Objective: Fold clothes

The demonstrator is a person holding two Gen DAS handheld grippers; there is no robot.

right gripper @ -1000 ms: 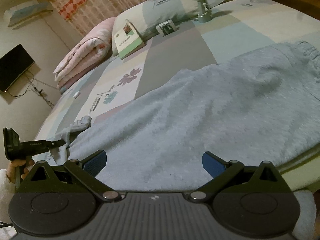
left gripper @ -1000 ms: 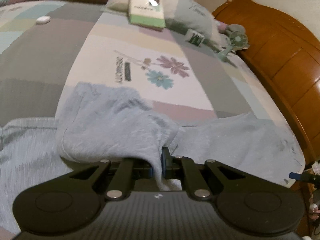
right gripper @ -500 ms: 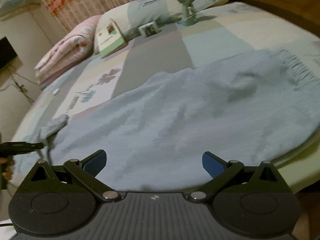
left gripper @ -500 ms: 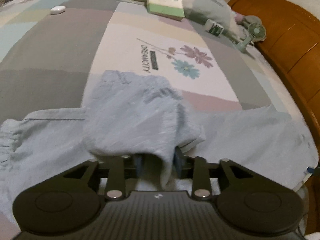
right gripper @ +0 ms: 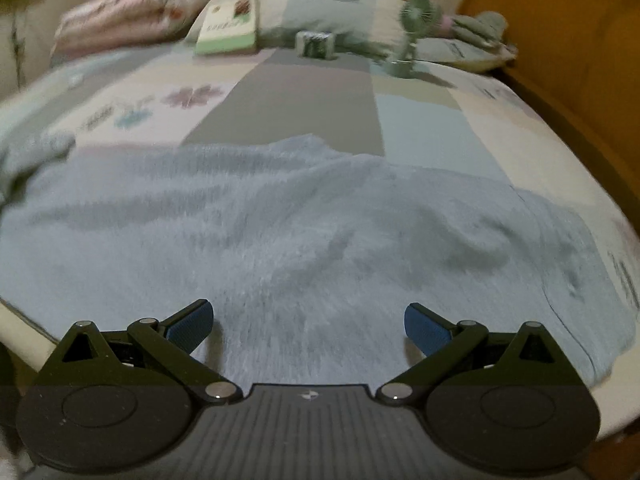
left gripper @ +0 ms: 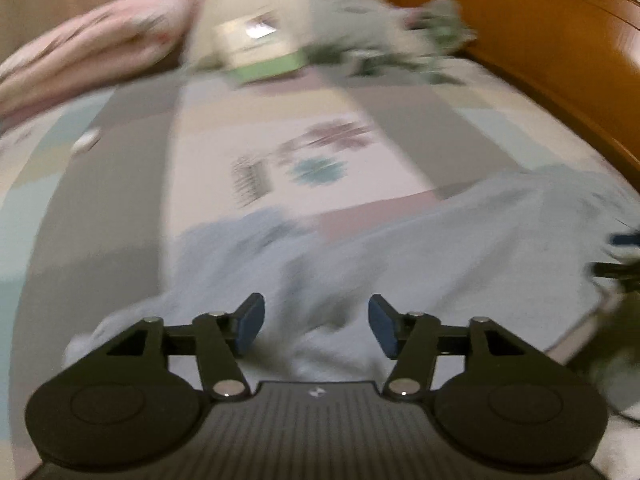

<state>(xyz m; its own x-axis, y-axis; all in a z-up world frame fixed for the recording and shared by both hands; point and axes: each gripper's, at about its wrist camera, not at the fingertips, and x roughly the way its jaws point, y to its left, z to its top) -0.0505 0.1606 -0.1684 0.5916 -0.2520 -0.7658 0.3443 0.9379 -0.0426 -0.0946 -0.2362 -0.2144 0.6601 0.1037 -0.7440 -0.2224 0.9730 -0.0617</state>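
your left tongs (left gripper: 316, 322) stand spread above the bunched end of the pale blue garment (right gripper: 304, 232) on the bed (right gripper: 420, 120); right tongs (right gripper: 308, 326) spread over its flat middle; pinch an edge, not loose pile, and lay it square.

A bedroom in a home: a bed (right gripper: 420, 128) with a patchwork flower-print cover, a wooden bed frame (right gripper: 568, 60), a rolled pink quilt (right gripper: 132, 16), a pillow (right gripper: 340, 4), a book (right gripper: 228, 26) and a small green fan (right gripper: 416, 20) by the head end.
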